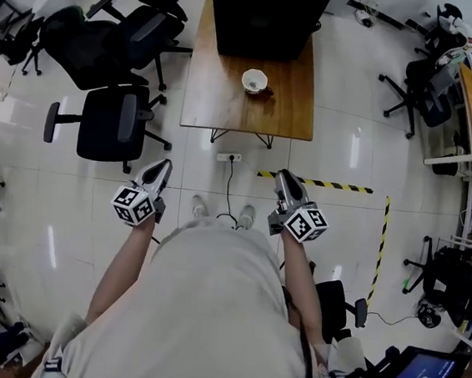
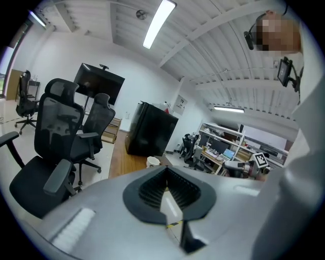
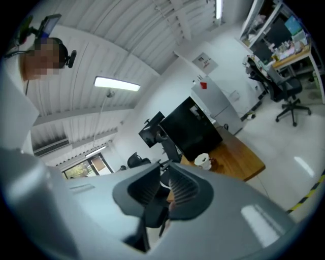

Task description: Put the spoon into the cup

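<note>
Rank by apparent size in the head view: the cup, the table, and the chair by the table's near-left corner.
Largest to smallest:
1. Table
2. Chair, a little smaller than the table
3. Cup, by far the smallest

Right gripper (image 3: pixel 163 173), at 6 o'clock of the frame: jaws narrowly apart, nothing between them. From the tips, a white cup (image 3: pixel 202 161) at 3 o'clock stands on a wooden table (image 3: pixel 238 156). Black cabinet (image 3: pixel 195 127) at 1 o'clock, office chair (image 3: pixel 287 96) at 2 o'clock, ceiling light (image 3: pixel 117 84) at 11 o'clock.
</note>
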Demonstrator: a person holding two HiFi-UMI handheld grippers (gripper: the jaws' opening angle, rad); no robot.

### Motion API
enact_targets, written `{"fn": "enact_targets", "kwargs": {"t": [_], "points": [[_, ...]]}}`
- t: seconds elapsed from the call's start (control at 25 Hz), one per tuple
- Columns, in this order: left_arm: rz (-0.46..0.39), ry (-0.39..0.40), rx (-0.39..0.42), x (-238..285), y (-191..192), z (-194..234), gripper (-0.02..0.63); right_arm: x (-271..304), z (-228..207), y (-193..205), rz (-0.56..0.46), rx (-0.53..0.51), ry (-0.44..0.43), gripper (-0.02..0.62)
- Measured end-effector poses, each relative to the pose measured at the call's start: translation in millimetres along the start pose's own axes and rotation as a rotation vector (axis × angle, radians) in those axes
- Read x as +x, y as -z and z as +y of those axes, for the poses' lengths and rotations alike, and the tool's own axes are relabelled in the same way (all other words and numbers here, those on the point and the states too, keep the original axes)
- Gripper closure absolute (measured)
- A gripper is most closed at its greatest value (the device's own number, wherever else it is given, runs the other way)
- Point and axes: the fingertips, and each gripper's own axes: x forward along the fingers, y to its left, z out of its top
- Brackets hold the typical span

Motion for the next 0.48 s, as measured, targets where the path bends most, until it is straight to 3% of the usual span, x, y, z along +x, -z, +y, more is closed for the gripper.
{"fn": "enact_targets", "kwargs": {"t": [0.04,0.28,0.48], "points": [[0.005,-0.002,-0.004,-0.3,0.1,4.9,0.601,1.4,-1.1,2.8,0.012,-0.008,0.02,0.588],[0.014,-0.01,-0.019,0.1,0.0,22.5,0.601,11.3,5.4,13.6,0.078,-0.089,0.044,0.588],[-0.024,-0.003,-0.068,5.0,-6.5,17.0,0.601,12.4,-0.4,4.2,0.077,-0.09,0.058,0.588]]}}
